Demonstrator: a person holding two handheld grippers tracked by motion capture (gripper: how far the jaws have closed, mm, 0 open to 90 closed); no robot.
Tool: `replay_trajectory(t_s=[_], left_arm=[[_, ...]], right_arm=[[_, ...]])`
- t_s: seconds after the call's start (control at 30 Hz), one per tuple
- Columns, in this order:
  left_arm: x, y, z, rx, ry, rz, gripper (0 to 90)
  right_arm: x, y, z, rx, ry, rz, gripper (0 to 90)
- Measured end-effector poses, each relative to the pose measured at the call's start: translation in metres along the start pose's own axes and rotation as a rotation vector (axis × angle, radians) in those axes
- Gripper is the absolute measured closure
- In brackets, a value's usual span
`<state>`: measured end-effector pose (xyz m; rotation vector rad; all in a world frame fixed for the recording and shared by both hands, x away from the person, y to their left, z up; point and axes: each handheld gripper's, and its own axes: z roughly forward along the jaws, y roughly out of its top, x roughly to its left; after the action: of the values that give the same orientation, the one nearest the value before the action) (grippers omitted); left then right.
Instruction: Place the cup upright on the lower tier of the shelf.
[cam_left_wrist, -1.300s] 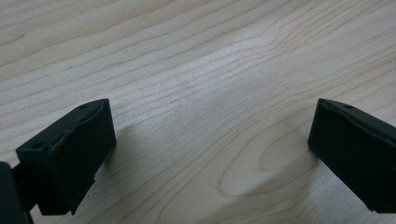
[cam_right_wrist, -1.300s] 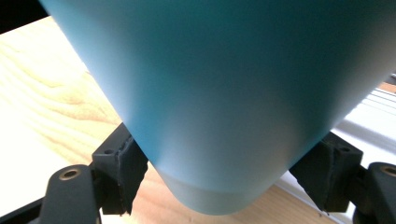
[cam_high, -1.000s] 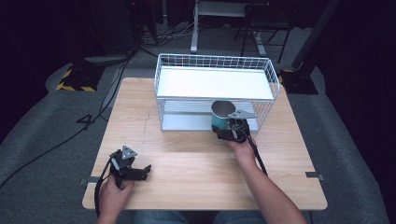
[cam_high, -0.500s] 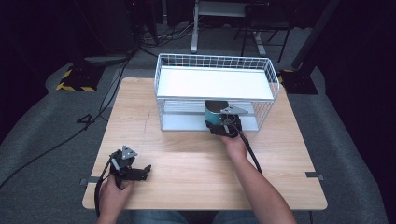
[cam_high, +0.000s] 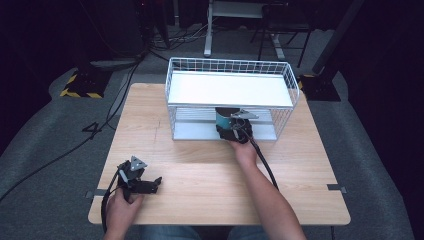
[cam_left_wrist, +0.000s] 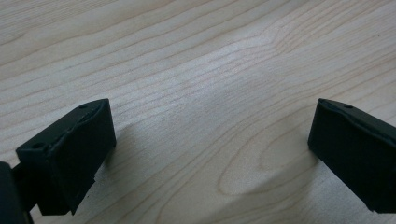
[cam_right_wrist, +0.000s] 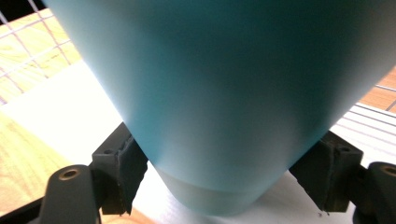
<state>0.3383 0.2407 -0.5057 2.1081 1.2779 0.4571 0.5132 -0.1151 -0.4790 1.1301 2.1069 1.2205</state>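
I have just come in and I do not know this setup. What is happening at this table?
A person works at a wooden table with a hand-held gripper in each hand. The right hand-held gripper is shut on a teal cup at the lower shelf of a white wire rack, at its open front. The left hand-held gripper rests open near the table's front edge, with nothing between its jaws.

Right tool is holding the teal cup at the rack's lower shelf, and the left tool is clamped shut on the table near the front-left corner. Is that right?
Not quite. The left tool is open, not clamped shut: the left gripper view shows its jaws wide apart over bare table. The rest holds: the right tool grips the teal cup at the lower shelf of the rack.
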Motion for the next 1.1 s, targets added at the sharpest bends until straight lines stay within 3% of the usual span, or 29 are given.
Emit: replay_trajectory(t_s=[0.33, 0.7, 1.1], left_arm=[[0.0, 0.0, 0.0, -0.001, 0.0, 0.0, 1.2], [0.0, 0.0, 0.0, 0.0, 0.0, 0.0, 1.2], [0.0, 0.0, 0.0, -0.001, 0.0, 0.0, 1.2]], right_arm=[[-0.004, 0.001, 0.011, 0.009, -0.042, 0.009, 25.4], [-0.008, -0.001, 0.015, 0.017, -0.043, 0.027, 25.3], [-0.008, 0.0, 0.014, 0.021, -0.041, 0.015, 21.6]])
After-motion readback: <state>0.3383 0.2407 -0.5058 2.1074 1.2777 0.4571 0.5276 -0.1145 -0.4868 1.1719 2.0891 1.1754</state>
